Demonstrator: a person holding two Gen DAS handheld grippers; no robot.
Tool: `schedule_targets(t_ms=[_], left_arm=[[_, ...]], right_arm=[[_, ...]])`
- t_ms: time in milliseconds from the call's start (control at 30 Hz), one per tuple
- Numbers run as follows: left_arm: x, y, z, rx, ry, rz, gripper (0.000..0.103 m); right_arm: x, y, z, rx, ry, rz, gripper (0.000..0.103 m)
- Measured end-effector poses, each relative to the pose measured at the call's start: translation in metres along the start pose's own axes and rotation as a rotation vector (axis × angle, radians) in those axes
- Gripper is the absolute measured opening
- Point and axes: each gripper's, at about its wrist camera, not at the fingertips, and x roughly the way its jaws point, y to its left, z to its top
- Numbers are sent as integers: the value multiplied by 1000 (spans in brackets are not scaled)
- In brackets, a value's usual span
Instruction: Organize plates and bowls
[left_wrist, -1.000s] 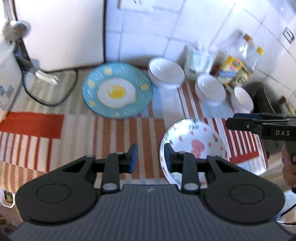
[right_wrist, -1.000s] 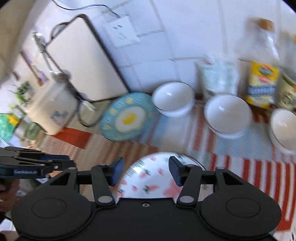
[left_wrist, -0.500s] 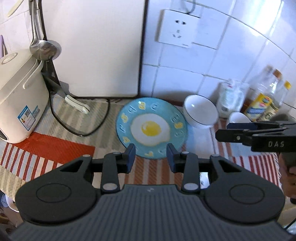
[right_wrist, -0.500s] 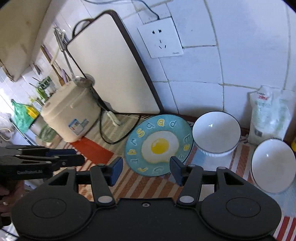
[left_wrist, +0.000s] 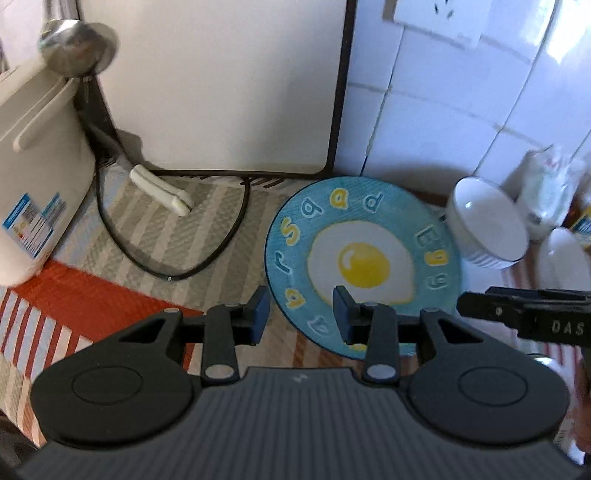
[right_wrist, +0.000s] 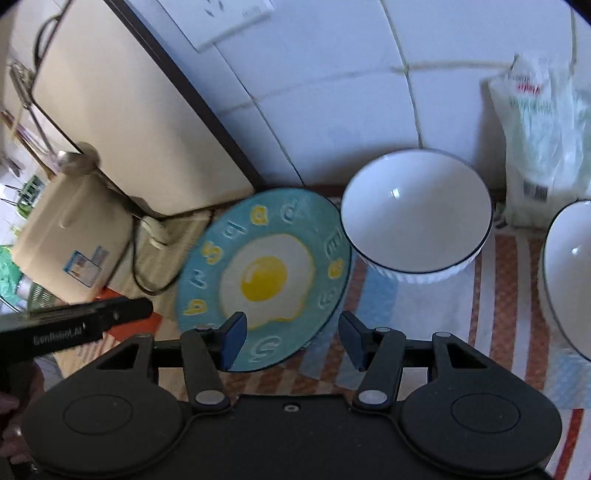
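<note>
White wall tiles at the back and a striped woven mat in orange, grey and pale blue (left_wrist: 155, 236) covering the counter, so it's a tight little kitchen corner to work in. Sitting flat on the mat is the round teal plate with a fried egg painted in the middle and yellow letters round the rim (left_wrist: 364, 260), and just beside it to the right, nearly touching, is a white ribbed bowl with a thin dark rim (right_wrist: 415, 218), with a second white bowl (right_wrist: 569, 273) further right. Both tools are wide open and holding nothing: the left gripper (left_wrist: 301, 319) hovers over the plate's near-left edge, the right gripper (right_wrist: 291, 338) over its near-right edge. My worry is that a flat plate gives the fingers nothing to bite on, so a finger has to get under the rim, and the soft mat could bunch up or the plate could just skid back into the bowl and clink it. Also that looped black power cord (left_wrist: 207, 254) from the cream rice cooker (left_wrist: 33, 184) lies near the plate's left side, easy to snag. Pinching one edge only, the plate will probably tilt and slip out
</note>
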Motion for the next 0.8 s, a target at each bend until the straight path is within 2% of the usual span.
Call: schedule_targets(t_ms=[100, 267, 333, 433, 467, 533, 633, 800], left_arm=[[21, 2, 6, 20, 13, -3, 37], [58, 15, 9, -14, 61, 5, 35], [71, 20, 11, -10, 88, 18, 32], [78, 30, 13, -43, 69, -42, 24], [79, 33, 14, -63, 72, -64, 18], [82, 36, 15, -86, 77, -83, 18], [82, 37, 14, -122, 77, -94, 18], [88, 38, 10, -195, 73, -116, 24]], right_arm=[[15, -5, -1, 24, 17, 11, 61], [36, -10, 2, 64, 33, -5, 60], [43, -14, 3, 90, 37, -9, 52], [52, -19, 6, 123, 45, 2, 33], [54, -19, 6, 128, 46, 2, 31], [57, -19, 6, 128, 50, -14, 22], [61, -23, 1, 144, 48, -7, 19], [60, -31, 1, 199, 43, 24, 18]])
